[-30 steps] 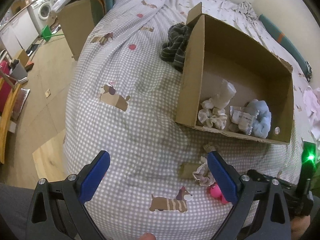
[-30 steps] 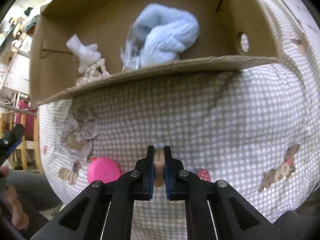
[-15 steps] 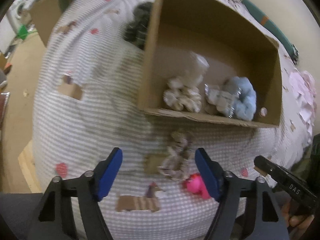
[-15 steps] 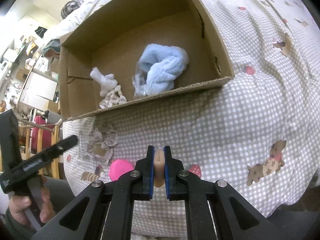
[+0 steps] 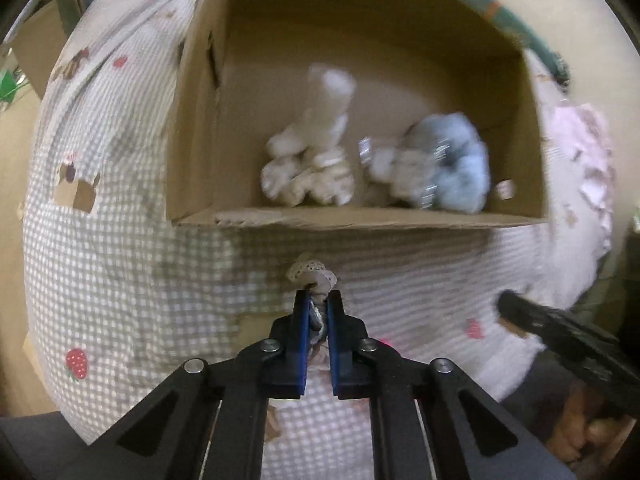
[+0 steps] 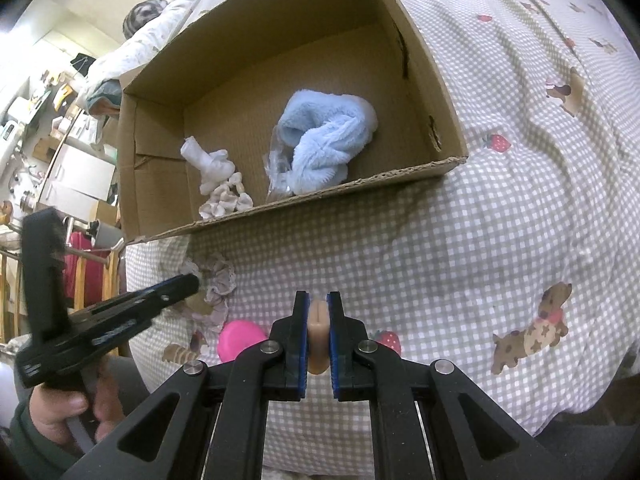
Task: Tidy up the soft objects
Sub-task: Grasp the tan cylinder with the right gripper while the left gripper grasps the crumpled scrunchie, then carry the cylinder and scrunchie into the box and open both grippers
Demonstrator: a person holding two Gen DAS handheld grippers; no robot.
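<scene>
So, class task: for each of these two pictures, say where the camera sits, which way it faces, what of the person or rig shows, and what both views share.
Left wrist: rides the left claw, facing the cardboard box; its fingers pinch a lace scrunchie.
Right wrist: rides the right claw, facing the box from its right; it grips a beige piece, with the left hand in view.
Shared: box, blue fluffy item, checked bedcover.

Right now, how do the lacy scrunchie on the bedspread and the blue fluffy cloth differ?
The lacy scrunchie lies outside the cardboard box, on the bedspread; the blue fluffy cloth sits inside the box. The scrunchie is pinched between the left gripper fingers; nothing holds the cloth. The scrunchie is pale, frilled and small; the cloth is light blue, plush and bulkier. Both are soft items.
</scene>
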